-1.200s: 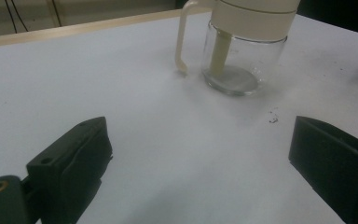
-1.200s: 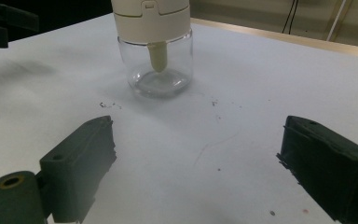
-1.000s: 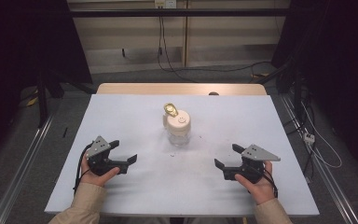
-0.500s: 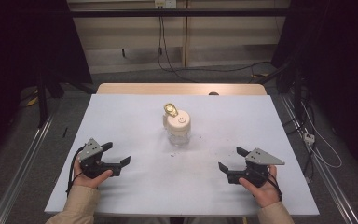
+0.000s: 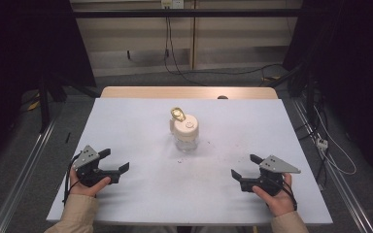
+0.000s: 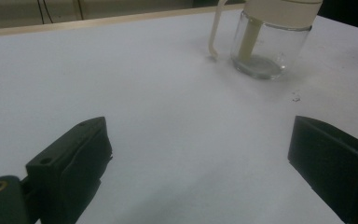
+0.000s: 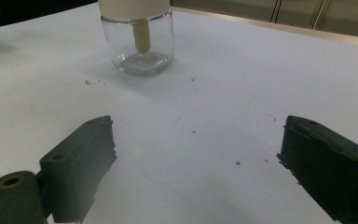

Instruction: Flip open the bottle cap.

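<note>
- A small glass jar (image 5: pixel 185 138) with a cream lid (image 5: pixel 184 126) is standing upright near the middle of the white table (image 5: pixel 126 121), with a golden ring-like handle (image 5: pixel 178 114) rising from the far left part of the lid.
- The left gripper (image 5: pixel 110 164) is resting low at the near left of the table, its jaws standing wide apart and grasping nothing; the jar is lying to its far right, well apart from it.
- The right gripper (image 5: pixel 245 167) is sitting at the near right, likewise spread open and empty; the jar is lying to its far left, also well apart.
- In the left gripper view the jar (image 6: pixel 270 44) is showing at the upper right beyond the jaws, so this gripper is not pointing straight at it; a cream spout or handle (image 6: pixel 216 32) is hanging down the jar's side.
- In the right gripper view the jar (image 7: pixel 137 39) is showing at the upper left, again off the jaw line.
- The jar's long axis is running vertically, so a side grasp around the glass body looks the likeliest approach.
- Both hands are sitting about equally distant from the jar; I cannot tell that either is clearly nearer.
</note>
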A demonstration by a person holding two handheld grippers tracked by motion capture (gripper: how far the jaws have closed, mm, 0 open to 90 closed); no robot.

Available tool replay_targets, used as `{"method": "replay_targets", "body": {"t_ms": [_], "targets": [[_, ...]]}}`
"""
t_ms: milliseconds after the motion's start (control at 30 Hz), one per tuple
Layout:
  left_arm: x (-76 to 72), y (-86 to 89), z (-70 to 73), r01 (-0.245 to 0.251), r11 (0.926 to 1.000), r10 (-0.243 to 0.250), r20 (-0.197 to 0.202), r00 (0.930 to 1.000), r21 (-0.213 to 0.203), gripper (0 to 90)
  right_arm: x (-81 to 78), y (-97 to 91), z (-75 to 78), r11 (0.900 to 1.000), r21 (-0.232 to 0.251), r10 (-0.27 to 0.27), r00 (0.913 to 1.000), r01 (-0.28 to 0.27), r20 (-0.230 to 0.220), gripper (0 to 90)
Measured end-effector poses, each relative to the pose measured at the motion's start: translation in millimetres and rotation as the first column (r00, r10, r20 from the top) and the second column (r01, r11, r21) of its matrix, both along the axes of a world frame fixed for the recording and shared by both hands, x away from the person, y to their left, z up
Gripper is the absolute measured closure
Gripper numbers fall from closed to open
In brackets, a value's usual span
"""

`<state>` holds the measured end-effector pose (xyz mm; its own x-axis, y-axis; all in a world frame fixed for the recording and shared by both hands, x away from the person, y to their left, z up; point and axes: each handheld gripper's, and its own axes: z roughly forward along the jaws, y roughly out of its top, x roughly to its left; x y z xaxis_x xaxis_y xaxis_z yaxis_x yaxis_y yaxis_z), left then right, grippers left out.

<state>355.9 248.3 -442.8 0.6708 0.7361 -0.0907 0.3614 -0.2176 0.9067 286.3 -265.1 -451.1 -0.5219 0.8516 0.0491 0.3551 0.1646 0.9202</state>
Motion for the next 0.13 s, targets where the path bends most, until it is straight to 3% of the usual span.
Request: {"method": "replay_targets", "body": {"t_ms": [133], "targets": [[0.1, -1.0, 1.3, 0.007, 1.0, -0.007, 0.002, 1.0, 0.0, 5.1, -0.1, -0.1, 0.4, 1.0, -0.007, -0.002, 1.0, 0.002, 0.002, 9.3]]}}
